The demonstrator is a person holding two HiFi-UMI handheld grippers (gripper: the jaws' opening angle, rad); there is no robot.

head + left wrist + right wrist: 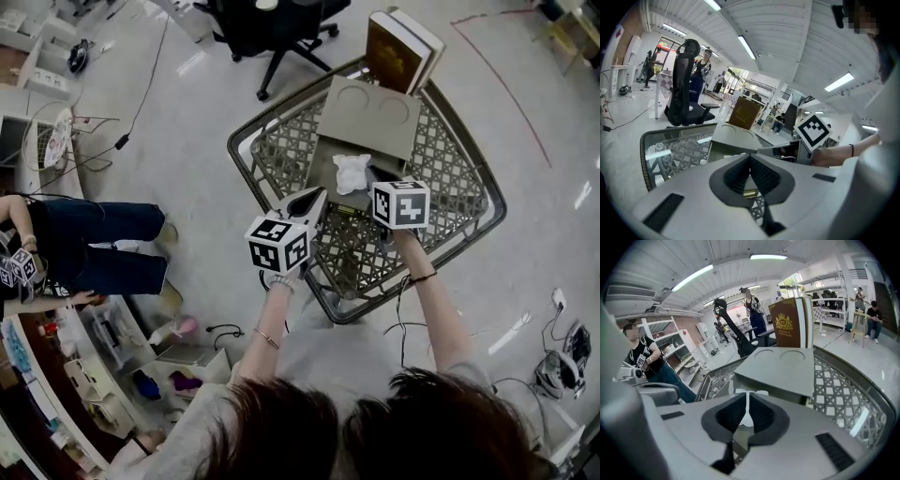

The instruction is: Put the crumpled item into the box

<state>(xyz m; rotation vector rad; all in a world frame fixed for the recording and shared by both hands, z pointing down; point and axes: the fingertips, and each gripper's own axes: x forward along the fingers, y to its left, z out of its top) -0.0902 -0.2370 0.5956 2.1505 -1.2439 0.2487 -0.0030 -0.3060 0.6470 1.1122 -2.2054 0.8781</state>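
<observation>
One crumpled item [352,173], white, lies on the worktop [454,184] just in front of the one grey box [367,114]. Of the two grippers, the right gripper [747,401] has its jaws nearly together, seemingly nipping the item's near edge. The left gripper [750,161] is closed and empty. The step in hand looks like the grasp. The next move calls for lifting the item and carrying it forward into the box, under its tilted lid.

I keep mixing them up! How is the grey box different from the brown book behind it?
The grey box is plain with two circles on top; the brown book has a gold emblem. The grey box sits low, its top sloping; the brown book stands upright at the far edge. Both are on the lattice table.
</observation>
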